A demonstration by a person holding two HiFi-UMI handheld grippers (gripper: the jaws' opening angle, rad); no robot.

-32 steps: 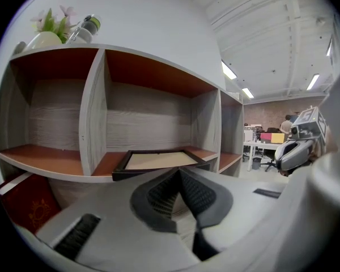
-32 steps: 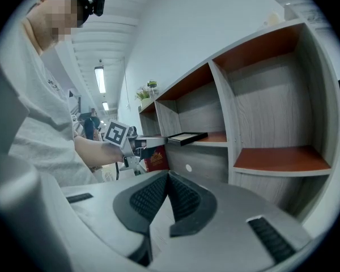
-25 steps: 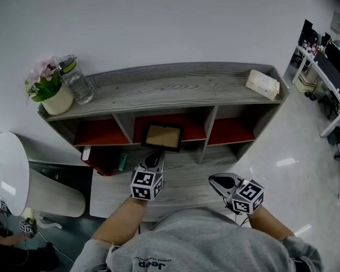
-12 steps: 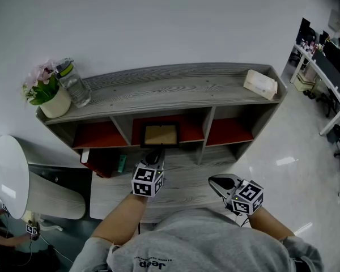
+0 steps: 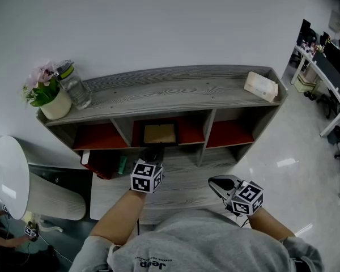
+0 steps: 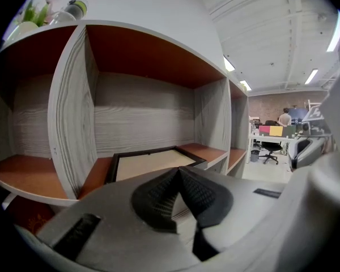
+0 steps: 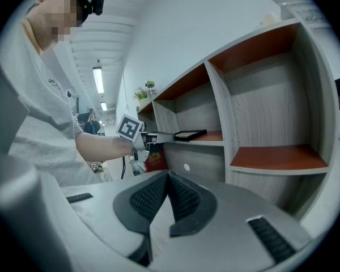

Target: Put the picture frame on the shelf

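The black rectangular picture frame with a tan panel (image 6: 153,163) lies flat on the orange-red floor of the middle compartment (image 6: 98,177) of the grey wood-grain shelf (image 5: 175,89), so by the look of it the placing is done or all but done. The left gripper (image 5: 153,153) points into that compartment with its jaws clenched tip to tip and nothing between them; the tips sit at the frame's near edge, and whether they touch it cannot be told, since the jaws cover that edge in the left gripper view. The right gripper (image 5: 218,181) hangs lower and to the side, well apart from the frame, likewise pressed shut and empty. The frame is probably light and stiff, a thin moulding round a flat panel that may be glazed, hence slick on its face and liable to crack or scratch under a hard pinch. It should slide readily on the smooth floor, so a nudge from closed tips would shift it. For a lift, the near rail of the black border seems the best hold, pads across the moulding and clear of the panel
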